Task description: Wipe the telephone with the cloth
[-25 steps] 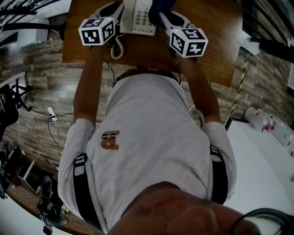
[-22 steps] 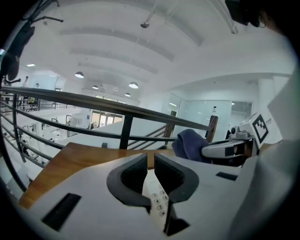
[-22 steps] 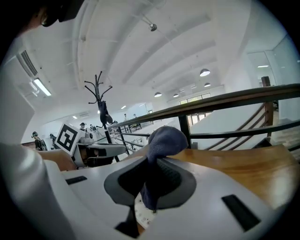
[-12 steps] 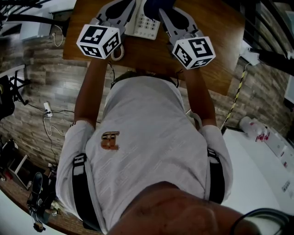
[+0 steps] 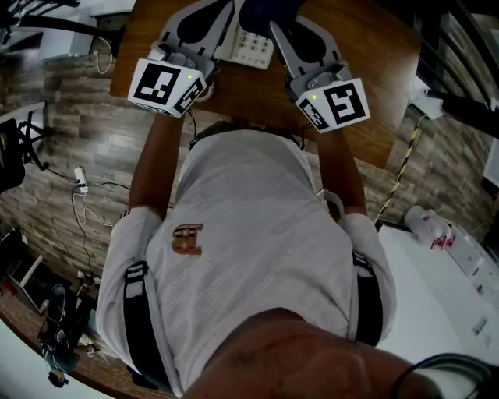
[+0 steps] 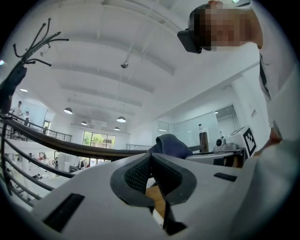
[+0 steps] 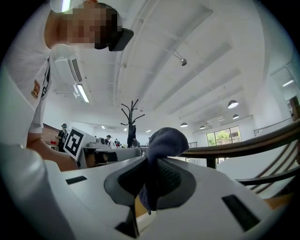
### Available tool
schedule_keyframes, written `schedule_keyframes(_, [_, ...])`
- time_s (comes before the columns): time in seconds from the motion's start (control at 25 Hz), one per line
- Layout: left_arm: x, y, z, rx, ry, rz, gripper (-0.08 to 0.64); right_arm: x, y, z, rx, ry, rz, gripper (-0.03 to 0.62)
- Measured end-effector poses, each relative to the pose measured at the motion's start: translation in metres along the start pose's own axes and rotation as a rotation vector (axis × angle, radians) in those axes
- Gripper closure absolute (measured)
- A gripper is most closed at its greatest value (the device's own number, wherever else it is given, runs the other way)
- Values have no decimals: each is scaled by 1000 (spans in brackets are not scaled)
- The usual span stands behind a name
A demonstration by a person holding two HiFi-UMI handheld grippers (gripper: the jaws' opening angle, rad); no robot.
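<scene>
The white telephone (image 5: 253, 47) lies at the far side of the wooden table (image 5: 374, 62), partly hidden between my two grippers. My right gripper (image 5: 274, 23) is shut on a dark blue cloth (image 5: 265, 11), which bunches above the pinched pads (image 7: 171, 176) in the right gripper view, where the gripper (image 7: 149, 180) and cloth (image 7: 161, 140) point up at the ceiling. My left gripper (image 5: 222, 14) sits just left of the phone. In the left gripper view that gripper (image 6: 151, 161) is shut, pads meeting with nothing seen between them, and the cloth (image 6: 171, 145) shows beyond it.
The phone's coiled cord (image 5: 204, 92) hangs near the table's front edge by the left marker cube (image 5: 166, 84). My own torso fills the view's middle. A white table (image 5: 437, 296) stands at the lower right, and cables (image 5: 82, 191) lie on the wood floor at the left.
Both marker cubes have come back toward my body and more of each gripper's length shows, with the jaws tipped upward. The cloth stays pinched in the right gripper.
</scene>
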State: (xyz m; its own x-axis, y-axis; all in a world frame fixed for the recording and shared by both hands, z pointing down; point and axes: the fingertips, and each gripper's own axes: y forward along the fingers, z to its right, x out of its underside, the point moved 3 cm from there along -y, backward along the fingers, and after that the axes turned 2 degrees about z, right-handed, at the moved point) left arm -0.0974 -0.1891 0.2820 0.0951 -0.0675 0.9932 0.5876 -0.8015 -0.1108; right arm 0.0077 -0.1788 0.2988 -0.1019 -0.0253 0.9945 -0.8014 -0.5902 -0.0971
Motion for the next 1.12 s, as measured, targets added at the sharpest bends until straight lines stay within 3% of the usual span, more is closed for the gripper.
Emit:
schedule_keyframes(0.32, [-8,-8,10,-11,20,33,541,-7,-6,-10,-25,-49,15,532])
schedule_keyframes(1.12, [-12,-15,18,-12,22,36,541,-10,-14,-15,-27,-59,15,532])
